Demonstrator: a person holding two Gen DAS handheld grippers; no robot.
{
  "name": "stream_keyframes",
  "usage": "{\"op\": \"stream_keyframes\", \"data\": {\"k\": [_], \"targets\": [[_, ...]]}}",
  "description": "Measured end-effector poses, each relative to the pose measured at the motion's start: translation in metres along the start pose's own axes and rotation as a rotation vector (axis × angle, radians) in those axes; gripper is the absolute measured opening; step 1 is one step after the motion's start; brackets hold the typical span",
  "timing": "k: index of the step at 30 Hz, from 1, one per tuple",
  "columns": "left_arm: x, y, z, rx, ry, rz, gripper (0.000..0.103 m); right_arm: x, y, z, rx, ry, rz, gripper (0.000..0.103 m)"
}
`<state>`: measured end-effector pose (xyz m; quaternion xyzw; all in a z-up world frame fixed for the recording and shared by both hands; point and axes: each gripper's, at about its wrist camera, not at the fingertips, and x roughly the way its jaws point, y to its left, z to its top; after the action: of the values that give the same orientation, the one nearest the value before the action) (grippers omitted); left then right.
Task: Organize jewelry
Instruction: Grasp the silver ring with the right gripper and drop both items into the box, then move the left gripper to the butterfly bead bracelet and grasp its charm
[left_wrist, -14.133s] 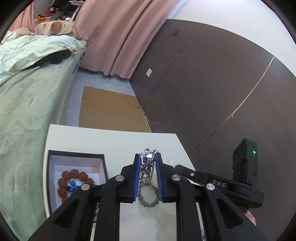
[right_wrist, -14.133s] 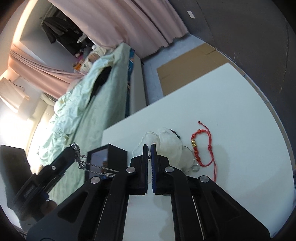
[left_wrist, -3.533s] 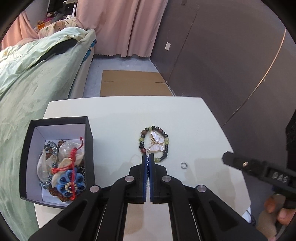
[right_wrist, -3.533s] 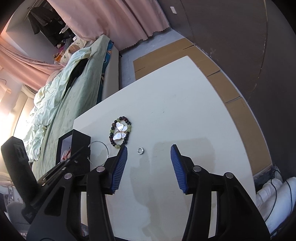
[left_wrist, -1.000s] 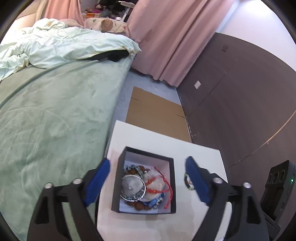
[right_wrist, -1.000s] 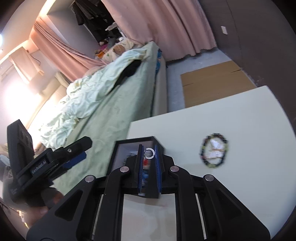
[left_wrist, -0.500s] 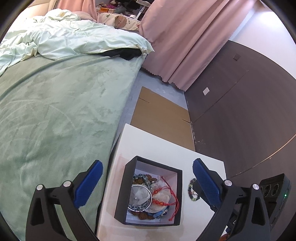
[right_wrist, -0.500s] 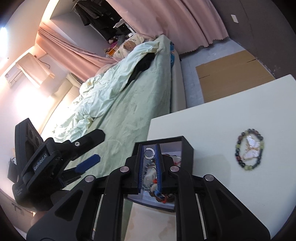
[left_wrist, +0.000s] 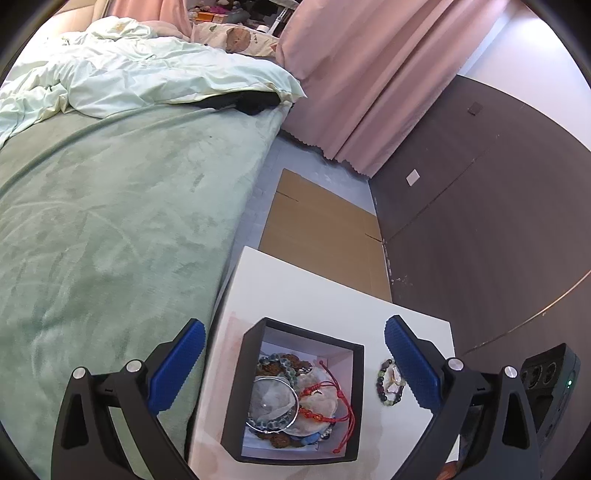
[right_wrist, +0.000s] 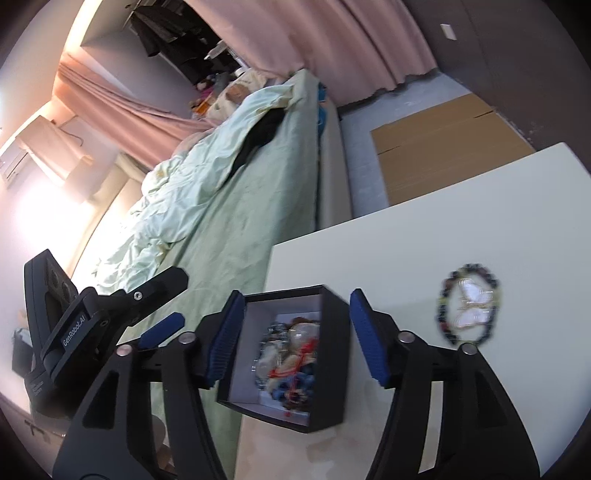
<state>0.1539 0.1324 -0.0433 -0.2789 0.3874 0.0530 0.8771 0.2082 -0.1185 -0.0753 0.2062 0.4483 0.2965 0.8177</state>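
A black box (left_wrist: 236, 387) stands on the white table (left_wrist: 295, 295), holding a silver bangle (left_wrist: 275, 402), a red cord bracelet (left_wrist: 325, 391) and other pieces. My left gripper (left_wrist: 293, 330) hovers over it, open wide with nothing between its pads. Right of the box lies a bead bracelet with a butterfly (left_wrist: 389, 380). In the right wrist view my right gripper (right_wrist: 295, 299) hangs above the box (right_wrist: 332, 332) with its jaws opening and nothing held between them. The jewelry heap (right_wrist: 291, 354) is blurred and the small ring cannot be made out. The bead bracelet (right_wrist: 469, 306) lies to the right.
A bed with a green blanket (left_wrist: 110, 240) runs along the table's left edge. Flat cardboard (left_wrist: 321, 229) lies on the floor beyond the table, by a dark wall panel (left_wrist: 480, 203) and pink curtains (left_wrist: 351, 74). The left gripper (right_wrist: 179, 297) shows at the left.
The right gripper's jaws have parted, and the small silver ring held between its pads is gone from them. The left gripper has opened wider. Both views have shifted slightly over the box.
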Motion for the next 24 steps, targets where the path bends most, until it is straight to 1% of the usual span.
{"op": "stream_keyframes", "data": {"k": [5,9,15,20,23,24], "targets": [[0.002,-0.009,-0.007,0.025,0.009,-0.007,0.094,-0.026,-0.023,0.005,0.030,-0.020,-0.061,0.066],[0.003,-0.021,-0.015,0.050,0.018,-0.018,0.094,-0.044,-0.043,0.005,0.062,-0.028,-0.106,0.066],[0.006,-0.040,-0.031,0.103,0.032,-0.032,0.094,-0.057,-0.062,-0.001,0.096,-0.016,-0.148,0.066],[0.009,-0.064,-0.051,0.170,0.046,-0.049,0.094,-0.068,-0.071,-0.004,0.112,-0.014,-0.160,0.066],[0.012,-0.081,-0.063,0.220,0.054,-0.060,0.094,-0.079,-0.082,-0.006,0.144,-0.017,-0.185,0.066],[0.014,-0.086,-0.068,0.236,0.059,-0.069,0.093,-0.082,-0.086,-0.007,0.154,-0.017,-0.195,0.066]]}}
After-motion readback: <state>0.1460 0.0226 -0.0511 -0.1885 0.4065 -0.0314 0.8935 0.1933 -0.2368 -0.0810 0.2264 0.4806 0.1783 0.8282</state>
